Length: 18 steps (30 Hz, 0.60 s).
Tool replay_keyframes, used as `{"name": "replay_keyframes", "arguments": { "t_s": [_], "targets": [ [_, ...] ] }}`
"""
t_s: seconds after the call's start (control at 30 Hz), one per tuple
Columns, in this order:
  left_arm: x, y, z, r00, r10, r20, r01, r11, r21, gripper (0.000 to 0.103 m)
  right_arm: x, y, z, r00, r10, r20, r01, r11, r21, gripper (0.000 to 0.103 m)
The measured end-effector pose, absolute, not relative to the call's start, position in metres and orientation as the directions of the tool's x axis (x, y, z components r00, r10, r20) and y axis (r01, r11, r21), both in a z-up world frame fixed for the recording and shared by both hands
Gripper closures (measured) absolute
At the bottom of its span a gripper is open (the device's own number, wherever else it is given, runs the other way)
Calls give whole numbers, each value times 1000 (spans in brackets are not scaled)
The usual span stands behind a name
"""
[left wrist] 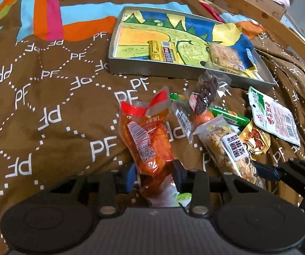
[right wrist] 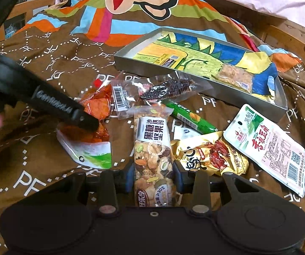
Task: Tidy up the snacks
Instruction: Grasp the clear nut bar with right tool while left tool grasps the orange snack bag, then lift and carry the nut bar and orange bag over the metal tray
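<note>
While we sort snacks off the bedspread (left wrist: pixel 46 97), status:
L gripper (left wrist: pixel 154 174): clenched on orange spicy-snack pouch (left wrist: pixel 146 140), low end pinched so it can lift toward 1 o'clock.
R gripper (right wrist: pixel 154 175): grasping nut bar (right wrist: pixel 152 146) across its width, bar pointing to 12.
Tin tray (right wrist: pixel 205 89): at 1 o'clock, holds yellow candy box (left wrist: pixel 163 51) + rice cracker (left wrist: pixel 227 57).
Loose pile: corn pack (right wrist: pixel 169 89), green sausage (right wrist: pixel 190 116), gold pouch (right wrist: pixel 212 155), tofu pack (right wrist: pixel 269 146) at 2–3 o'clock, we judge awaiting the tray.

Tray (right wrist: pixel 129 67): one. Packets in it: two, a yellow bar (right wrist: pixel 169 60) and a rice cake (right wrist: pixel 235 78).

Packets on the bedspread (right wrist: pixel 46 68): six — orange pouch (right wrist: pixel 97 114), corn cob (right wrist: pixel 167 90), nut bar (right wrist: pixel 152 148), green sausage (right wrist: pixel 188 116), gold packet (right wrist: pixel 212 157), white tofu packet (right wrist: pixel 267 146).

Grippers: two.
</note>
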State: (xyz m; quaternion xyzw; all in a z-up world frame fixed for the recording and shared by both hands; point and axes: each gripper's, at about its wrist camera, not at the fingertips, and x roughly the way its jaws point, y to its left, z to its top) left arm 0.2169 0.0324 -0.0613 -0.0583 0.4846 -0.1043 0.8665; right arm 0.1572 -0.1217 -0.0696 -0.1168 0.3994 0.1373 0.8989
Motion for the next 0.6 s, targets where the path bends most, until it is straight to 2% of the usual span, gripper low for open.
{"name": "replay_keyframes", "arguments": {
  "t_s": [0.47, 0.6],
  "targets": [
    [241, 50, -84, 497, -360, -789, 36, 917, -396, 57, 172, -116, -77, 633, 159, -757, -331, 940, -79, 57],
    [238, 53, -84, 494, -363, -791, 33, 916, -399, 63, 177, -111, -74, 619, 117, -776, -296, 951, -92, 63]
  ]
}}
